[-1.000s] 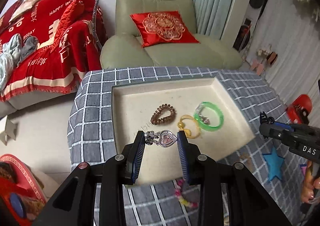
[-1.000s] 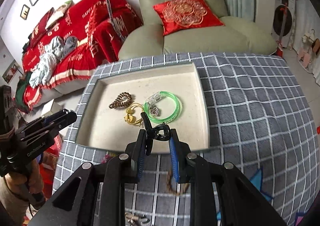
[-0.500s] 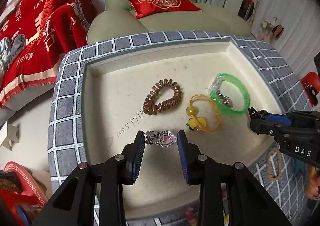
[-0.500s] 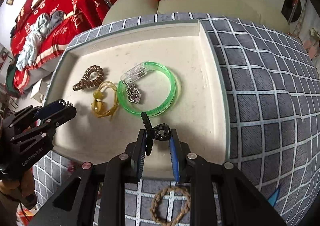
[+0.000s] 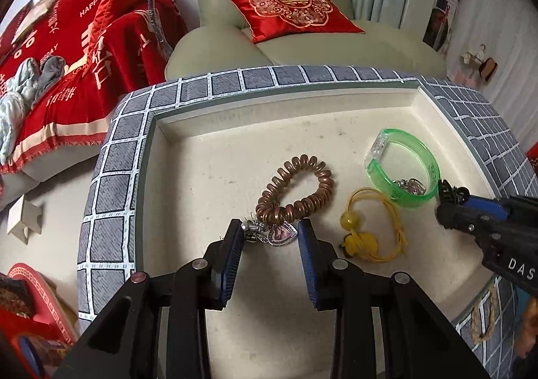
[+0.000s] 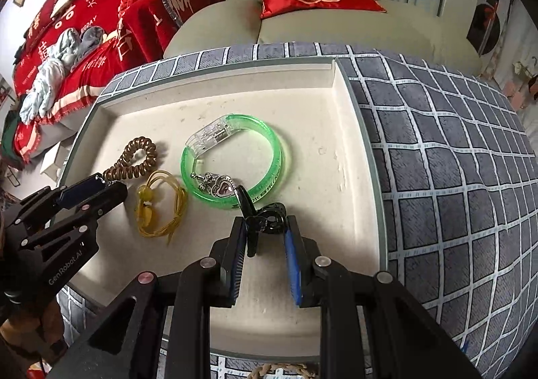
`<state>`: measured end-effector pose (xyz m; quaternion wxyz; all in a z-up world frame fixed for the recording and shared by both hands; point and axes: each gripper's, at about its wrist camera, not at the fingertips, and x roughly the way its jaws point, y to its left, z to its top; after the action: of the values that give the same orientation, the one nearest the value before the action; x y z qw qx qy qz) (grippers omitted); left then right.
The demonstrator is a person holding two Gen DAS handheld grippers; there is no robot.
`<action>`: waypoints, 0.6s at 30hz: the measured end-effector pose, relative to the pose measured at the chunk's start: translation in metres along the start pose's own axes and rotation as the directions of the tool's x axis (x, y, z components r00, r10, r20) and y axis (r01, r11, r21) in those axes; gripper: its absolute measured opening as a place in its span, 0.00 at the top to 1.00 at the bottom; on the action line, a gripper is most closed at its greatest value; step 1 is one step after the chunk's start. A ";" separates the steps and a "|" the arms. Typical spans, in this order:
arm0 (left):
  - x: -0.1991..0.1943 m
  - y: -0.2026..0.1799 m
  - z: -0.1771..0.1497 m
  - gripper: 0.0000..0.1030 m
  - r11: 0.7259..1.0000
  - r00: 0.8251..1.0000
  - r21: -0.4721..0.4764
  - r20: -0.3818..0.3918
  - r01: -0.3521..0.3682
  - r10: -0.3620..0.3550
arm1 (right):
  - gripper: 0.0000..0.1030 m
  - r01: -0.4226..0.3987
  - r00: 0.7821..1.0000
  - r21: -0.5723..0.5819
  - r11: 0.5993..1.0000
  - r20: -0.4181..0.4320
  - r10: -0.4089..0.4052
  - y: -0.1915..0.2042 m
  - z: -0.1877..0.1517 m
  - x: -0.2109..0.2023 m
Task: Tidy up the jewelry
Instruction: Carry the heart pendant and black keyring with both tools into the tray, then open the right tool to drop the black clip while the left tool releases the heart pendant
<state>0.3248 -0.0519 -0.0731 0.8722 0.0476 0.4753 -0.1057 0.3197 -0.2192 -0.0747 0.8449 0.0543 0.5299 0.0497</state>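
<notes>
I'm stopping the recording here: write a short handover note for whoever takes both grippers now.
Left gripper: shut on a silver heart charm, low over the tray, beside the brown coil band.
Right gripper: shut on a black clip, at the near rim of the green bangle.
Already in the tray: coil band, yellow cord tie, bangle with a second heart charm inside it.
Left: release both pieces into the tray, then collect the rope loop lying on the checked cloth.
</notes>
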 end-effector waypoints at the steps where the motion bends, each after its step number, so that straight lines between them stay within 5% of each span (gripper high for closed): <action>1: 0.000 0.000 -0.001 0.52 1.000 1.000 -0.001 0.004 -0.003 0.003 | 0.76 0.003 1.000 0.000 1.000 0.004 -0.003 0.001 -0.001 -0.001; 4: -0.001 -0.001 -0.001 0.52 1.000 1.000 0.001 0.008 -0.014 0.014 | 0.67 -0.002 1.000 0.012 1.000 0.008 0.002 0.001 -0.001 -0.001; 6: -0.002 -0.002 -0.002 0.52 0.999 0.999 0.001 0.015 -0.042 0.042 | 0.47 -0.011 1.000 0.027 1.000 0.012 0.011 -0.001 -0.001 -0.004; 7: -0.003 -0.001 -0.004 0.52 0.999 0.998 -0.001 0.018 -0.054 0.054 | 0.45 -0.013 1.000 0.030 0.999 0.018 0.013 -0.001 -0.001 -0.004; 16: -0.004 0.001 -0.008 0.50 0.999 0.999 -0.003 0.019 -0.046 0.046 | 0.44 -0.058 0.997 0.060 0.997 0.056 0.055 -0.006 -0.003 -0.020; 17: -0.004 0.001 -0.007 0.40 0.999 0.999 -0.003 0.016 -0.045 0.045 | 0.44 -0.065 0.996 0.067 0.996 0.058 0.061 -0.007 -0.003 -0.021; 18: -0.004 0.001 -0.008 0.12 0.999 0.999 -0.007 0.014 -0.046 0.046 | 0.44 -0.069 0.996 0.071 0.995 0.060 0.065 -0.007 -0.004 -0.023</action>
<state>0.3167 -0.0491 -0.0738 0.8778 0.0550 0.4684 -0.0844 0.3066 -0.2292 -0.0571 0.8551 0.1041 0.5048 0.0570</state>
